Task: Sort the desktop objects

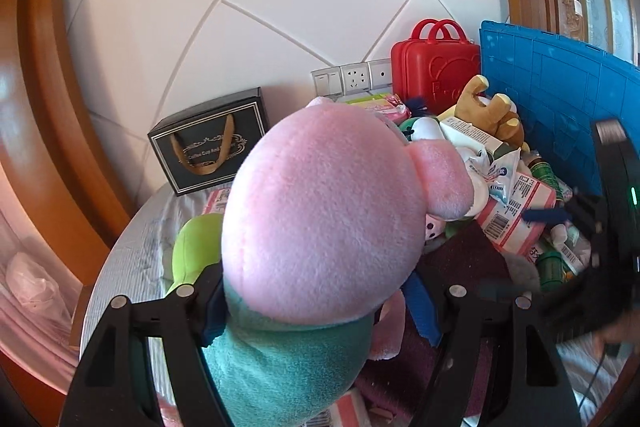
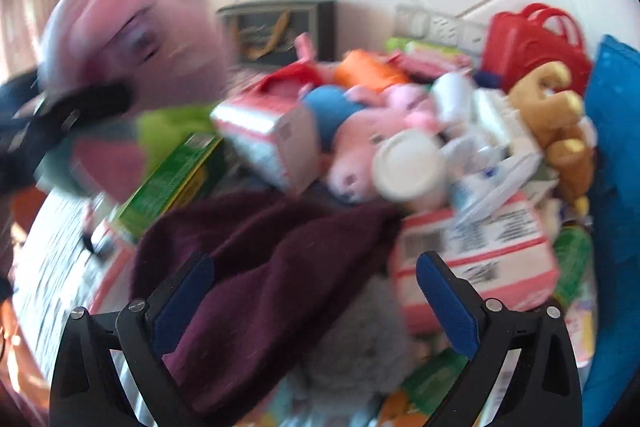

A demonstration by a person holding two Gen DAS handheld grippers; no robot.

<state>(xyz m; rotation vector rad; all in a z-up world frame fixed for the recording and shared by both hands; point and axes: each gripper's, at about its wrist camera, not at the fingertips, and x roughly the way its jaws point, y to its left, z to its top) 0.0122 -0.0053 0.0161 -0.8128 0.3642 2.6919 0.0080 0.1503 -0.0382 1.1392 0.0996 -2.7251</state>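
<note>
My left gripper (image 1: 320,311) is shut on a pink pig plush with a teal body (image 1: 328,219), held above the table and filling the left wrist view. The same plush (image 2: 136,47) shows blurred at the upper left of the right wrist view, with the left gripper under it. My right gripper (image 2: 316,291) is open and empty, hovering over a dark maroon cloth (image 2: 256,267) on the pile of objects. The right gripper also shows at the right edge of the left wrist view (image 1: 560,215).
The pile holds a smaller pink pig plush (image 2: 360,147), a brown plush (image 2: 556,119), pink-and-white packets (image 2: 476,251), a green box (image 2: 172,187) and a grey plush (image 2: 360,347). A blue crate lid (image 1: 560,99), a red toy case (image 1: 436,67) and a black gift box (image 1: 212,143) stand by the tiled wall.
</note>
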